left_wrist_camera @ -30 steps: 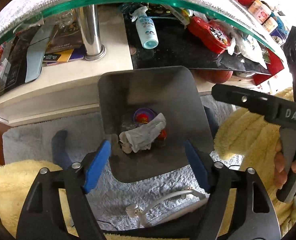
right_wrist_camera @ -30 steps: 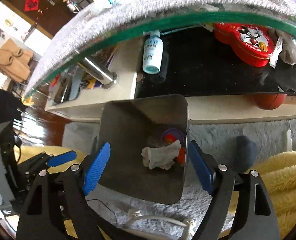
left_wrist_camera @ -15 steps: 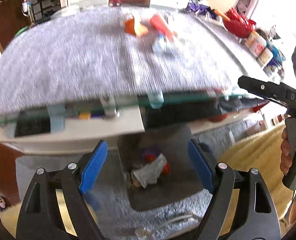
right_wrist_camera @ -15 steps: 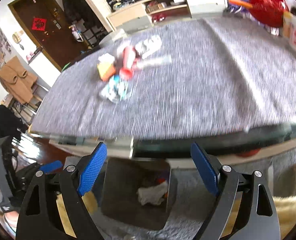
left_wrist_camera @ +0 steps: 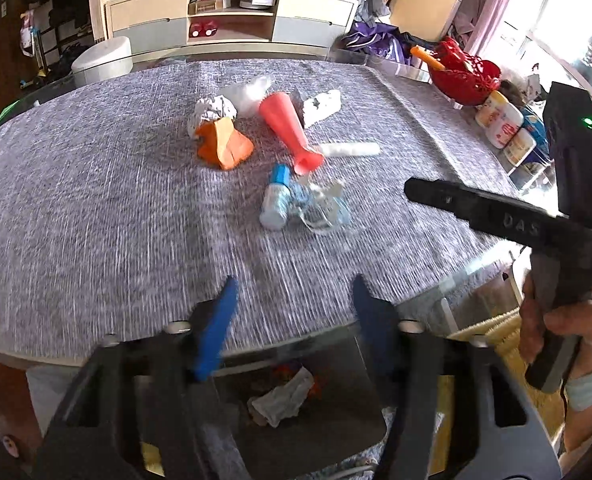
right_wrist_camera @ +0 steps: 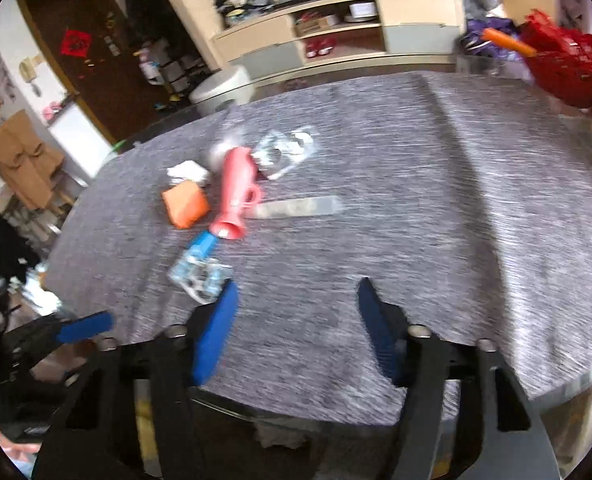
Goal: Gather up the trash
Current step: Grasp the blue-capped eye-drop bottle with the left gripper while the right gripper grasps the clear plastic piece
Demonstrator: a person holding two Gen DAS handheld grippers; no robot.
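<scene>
Both hand-held grippers have risen from the bin to the table top, and the view that a second ago looked down into the bin [left_wrist_camera: 370, 396] beneath the glass edge now takes in the grey-clothed table [left_wrist_camera: 96, 200]. The left hand-held gripper [left_wrist_camera: 292, 320] hangs over the near edge of the table, its blue jaws closing from the wide spread seen earlier, with nothing between them. The right hand-held gripper [right_wrist_camera: 296, 324] does the same, jaws closing on empty air above the cloth. The trash still to be collected lies in a loose heap at mid-table: an orange wrapper [left_wrist_camera: 223, 145], a red cone-shaped horn [left_wrist_camera: 288, 130], a small blue bottle [left_wrist_camera: 275, 197] touching crumpled clear plastic [left_wrist_camera: 322, 206], a white stick [left_wrist_camera: 350, 149] and a crumpled tissue [left_wrist_camera: 212, 109]. Through the glass at the table's near edge, the bin shows below with a wad of white paper [left_wrist_camera: 282, 398] inside. A hand [left_wrist_camera: 552, 330] at right grips the other tool's handle.
</scene>
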